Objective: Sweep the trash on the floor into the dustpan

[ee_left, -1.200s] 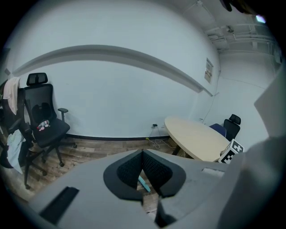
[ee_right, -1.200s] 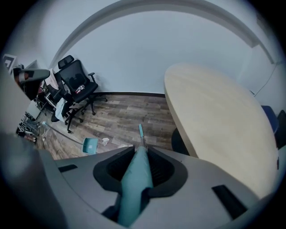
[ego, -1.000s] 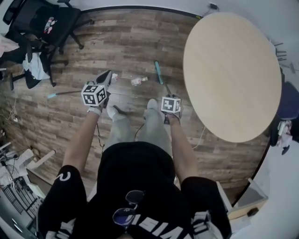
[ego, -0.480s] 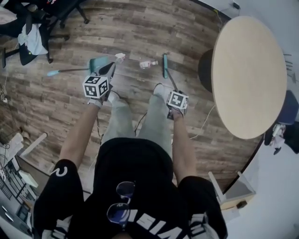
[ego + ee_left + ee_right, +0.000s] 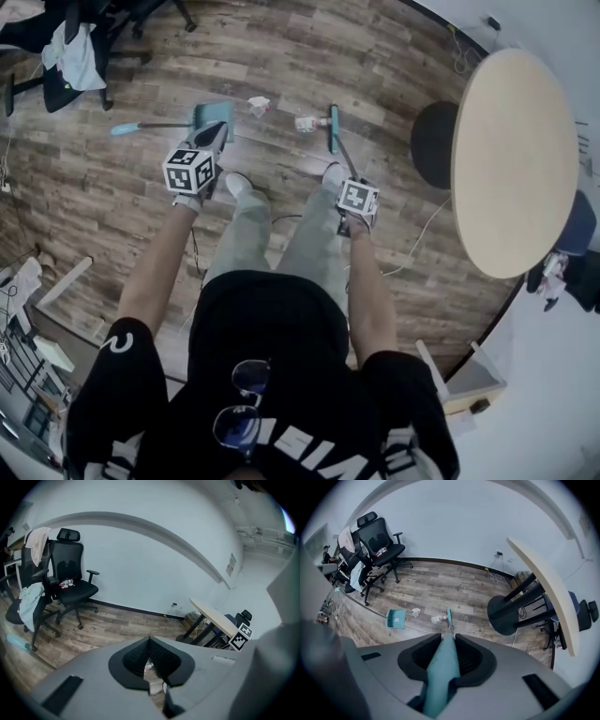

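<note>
A teal dustpan [image 5: 214, 120] lies on the wood floor, its long handle [image 5: 141, 127] pointing left. A crumpled white scrap [image 5: 258, 104] sits just right of it, and a second scrap [image 5: 306, 123] lies against the teal broom head [image 5: 332, 129]. My right gripper [image 5: 349, 187] is shut on the broom's teal handle [image 5: 440, 667], which runs down to the broom head [image 5: 449, 616]. The right gripper view also shows the dustpan [image 5: 396, 618] and both scraps [image 5: 416, 612]. My left gripper [image 5: 216, 133] hangs above the dustpan's near edge, pads [image 5: 159, 654] together, holding nothing.
A round beige table [image 5: 514, 159] on a black base [image 5: 433, 142] stands to the right. Black office chairs [image 5: 66, 42] draped with cloth stand at the far left. A pale cable [image 5: 417, 239] trails on the floor by the person's right foot [image 5: 334, 174].
The person has stepped forward; dustpan, scraps and broom head now lie closer to both grippers. The dustpan shows fully beside the left gripper's tip. The right gripper's hold on the broom is unchanged.
</note>
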Motion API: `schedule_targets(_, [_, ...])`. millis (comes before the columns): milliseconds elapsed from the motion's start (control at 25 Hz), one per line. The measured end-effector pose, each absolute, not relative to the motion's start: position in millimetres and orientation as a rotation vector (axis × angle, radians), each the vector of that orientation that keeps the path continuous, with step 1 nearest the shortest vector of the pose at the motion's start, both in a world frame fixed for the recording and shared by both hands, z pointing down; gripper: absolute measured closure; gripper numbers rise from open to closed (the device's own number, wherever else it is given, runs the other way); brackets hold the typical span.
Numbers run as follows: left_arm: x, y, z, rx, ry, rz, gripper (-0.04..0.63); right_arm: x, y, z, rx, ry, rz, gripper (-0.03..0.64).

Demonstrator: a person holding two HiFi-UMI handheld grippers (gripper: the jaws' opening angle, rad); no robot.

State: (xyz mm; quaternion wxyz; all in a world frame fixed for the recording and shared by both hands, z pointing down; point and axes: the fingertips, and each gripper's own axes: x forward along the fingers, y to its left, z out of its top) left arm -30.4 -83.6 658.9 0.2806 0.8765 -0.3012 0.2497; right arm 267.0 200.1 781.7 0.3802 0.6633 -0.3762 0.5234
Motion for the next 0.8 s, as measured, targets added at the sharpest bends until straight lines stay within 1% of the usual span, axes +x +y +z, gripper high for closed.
schedule_targets(360, [-89, -102, 664, 2.332, -0.828, 0.647, 0.597, 197, 163, 783, 1.701, -1.052, 1.39, 0.532])
schedule_targets(520, [-111, -111, 663, 2.326, -0.844, 0.635, 0.598, 187, 159, 780, 1.671, -0.978, 1.328, 0.532])
schedule_targets(680, [-135, -118, 666, 2.313, -0.864, 0.622, 0.598, 138, 137, 792, 1.647, -1.072, 1.456, 0.532])
schedule_targets(800, [-154, -123, 667, 2.304, -0.878, 0.611, 0.598, 136, 117, 784, 1.667, -1.085, 1.322, 0.532])
